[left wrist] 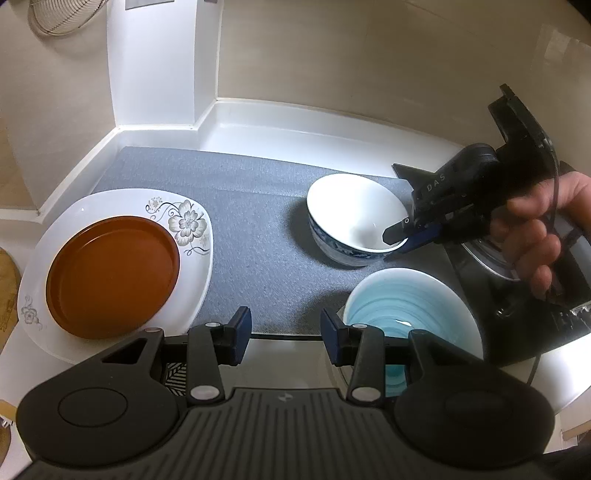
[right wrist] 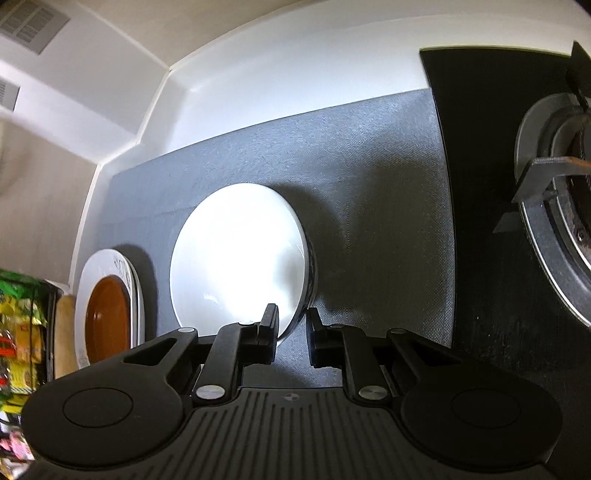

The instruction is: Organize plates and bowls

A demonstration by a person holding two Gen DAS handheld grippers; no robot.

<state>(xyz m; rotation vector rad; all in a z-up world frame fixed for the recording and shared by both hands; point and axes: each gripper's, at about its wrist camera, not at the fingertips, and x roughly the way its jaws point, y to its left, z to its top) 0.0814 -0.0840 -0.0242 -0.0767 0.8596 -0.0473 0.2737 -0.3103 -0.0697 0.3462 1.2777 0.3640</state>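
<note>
The right hand-held gripper [left wrist: 400, 236] is clamped on the near right rim of the white bowl [left wrist: 351, 218], one finger inside and one outside; the bowl sits on the grey mat [left wrist: 240, 206] of the tabletop, just behind the blue bowl [left wrist: 406, 306]. The left hand-held gripper [left wrist: 286, 334] hangs apart and empty, farther off, between the brown plate [left wrist: 110, 273] and the blue bowl

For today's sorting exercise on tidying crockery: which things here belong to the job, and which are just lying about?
Belongs to the job:
white bowl, its rim gripped by the right gripper
light blue bowl
brown plate
flowered white plate

Just lying about:
grey mat
gas burner
wire basket
</note>
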